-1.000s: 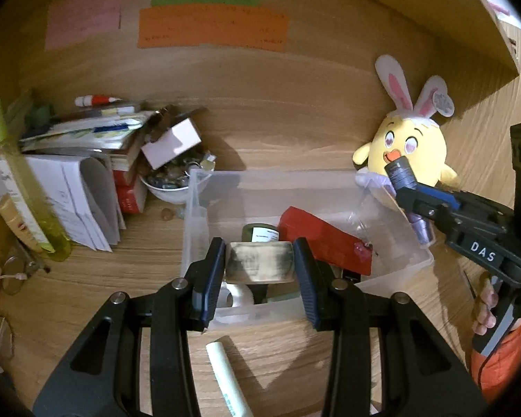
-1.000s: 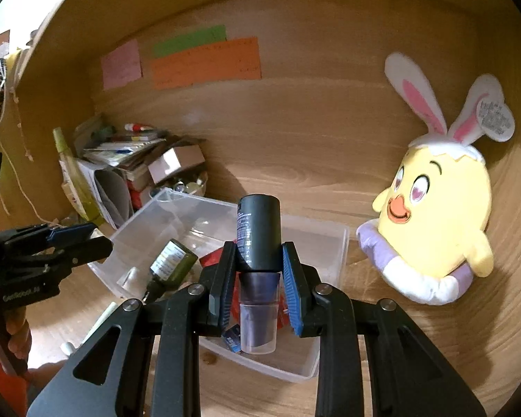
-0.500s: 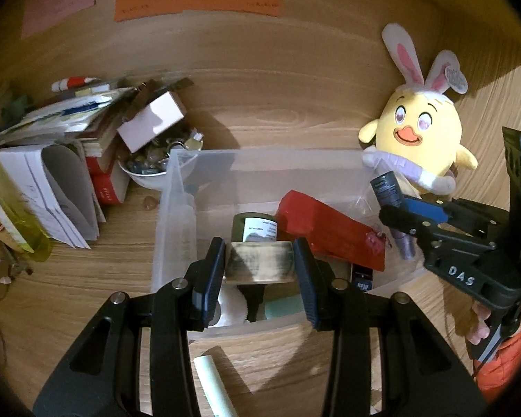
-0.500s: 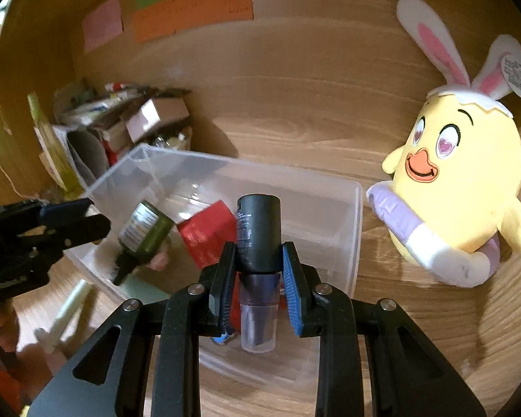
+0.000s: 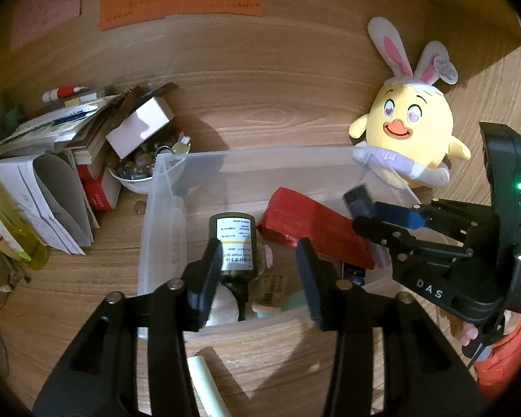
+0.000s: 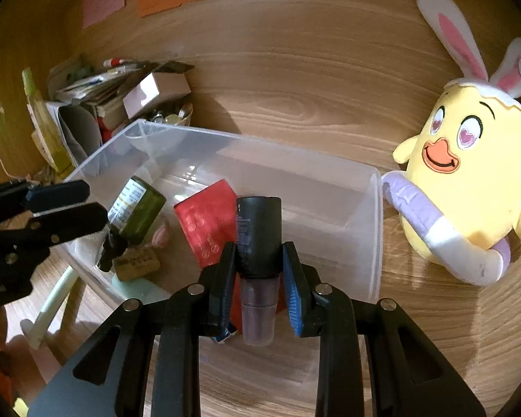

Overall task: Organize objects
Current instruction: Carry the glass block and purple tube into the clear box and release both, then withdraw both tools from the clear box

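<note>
A clear plastic bin sits on the wooden desk. It holds a dark green labelled bottle, a red packet and a tan block. My left gripper is open over the bin's near left part, the green bottle lying just past its left finger. My right gripper is shut on a black-capped tube with a clear purple base, held above the bin's front right.
A yellow bunny-eared plush stands right of the bin. Books, papers and a bowl of small items crowd the left. A pale stick lies on the desk before the bin.
My left gripper has opened and let go of the tan block, which now lies in the bin. My right gripper has moved over the bin with the tube.
</note>
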### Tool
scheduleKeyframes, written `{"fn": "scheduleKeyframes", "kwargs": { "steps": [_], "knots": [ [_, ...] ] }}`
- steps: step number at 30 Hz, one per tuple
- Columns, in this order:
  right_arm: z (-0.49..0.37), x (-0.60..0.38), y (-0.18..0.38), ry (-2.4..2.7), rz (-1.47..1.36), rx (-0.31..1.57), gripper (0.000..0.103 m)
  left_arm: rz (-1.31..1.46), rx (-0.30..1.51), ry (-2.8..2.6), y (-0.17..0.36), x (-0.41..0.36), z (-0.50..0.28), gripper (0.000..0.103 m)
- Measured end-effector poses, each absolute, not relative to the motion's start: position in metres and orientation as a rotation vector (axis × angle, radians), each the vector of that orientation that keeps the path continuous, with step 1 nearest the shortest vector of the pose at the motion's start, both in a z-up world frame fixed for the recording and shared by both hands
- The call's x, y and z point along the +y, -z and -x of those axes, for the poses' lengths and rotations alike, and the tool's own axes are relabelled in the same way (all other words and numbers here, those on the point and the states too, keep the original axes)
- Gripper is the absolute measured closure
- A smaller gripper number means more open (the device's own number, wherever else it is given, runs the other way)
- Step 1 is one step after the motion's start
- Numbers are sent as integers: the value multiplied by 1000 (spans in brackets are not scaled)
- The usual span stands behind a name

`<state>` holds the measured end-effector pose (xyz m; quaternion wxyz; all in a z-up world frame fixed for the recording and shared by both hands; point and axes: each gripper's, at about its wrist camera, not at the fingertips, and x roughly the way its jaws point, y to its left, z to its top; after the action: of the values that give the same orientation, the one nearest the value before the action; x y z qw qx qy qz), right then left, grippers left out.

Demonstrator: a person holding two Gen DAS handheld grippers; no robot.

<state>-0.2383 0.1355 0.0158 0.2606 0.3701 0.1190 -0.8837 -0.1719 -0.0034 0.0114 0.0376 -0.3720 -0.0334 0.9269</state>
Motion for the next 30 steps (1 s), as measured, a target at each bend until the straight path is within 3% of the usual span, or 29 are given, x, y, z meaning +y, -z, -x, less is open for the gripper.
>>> {"fn": "scheduleKeyframes", "kwargs": {
  "steps": [2, 6, 8, 13, 16, 19, 23, 30],
  "knots": [
    [237, 135, -17, 2389, -997, 331, 79, 1129, -98, -2857, -14, -3, 169, 52],
    [233, 135, -20, 2400, -974, 347, 59, 1111, -109, -2869, -21, -5, 162, 49],
    [231, 135, -23, 2409, -954, 346, 54, 1099, -119, -2889, -25, -7, 157, 28],
    [225, 141, -34, 2422, -915, 314, 34, 1051, -106, -2950, -36, -13, 145, 21],
    [221, 143, -41, 2424, -896, 300, 31, 1031, -110, -2978, -42, -17, 137, 13],
    [215, 146, -48, 2420, -880, 274, 23, 1025, -114, -2993, -46, -22, 129, 13],
    [204, 149, -58, 2417, -843, 259, 22, 1028, -127, -3013, -46, -32, 119, 7],
    [181, 145, -62, 2384, -812, 267, 21, 1099, -135, -3033, -35, -47, 107, 7]
  ]
}}
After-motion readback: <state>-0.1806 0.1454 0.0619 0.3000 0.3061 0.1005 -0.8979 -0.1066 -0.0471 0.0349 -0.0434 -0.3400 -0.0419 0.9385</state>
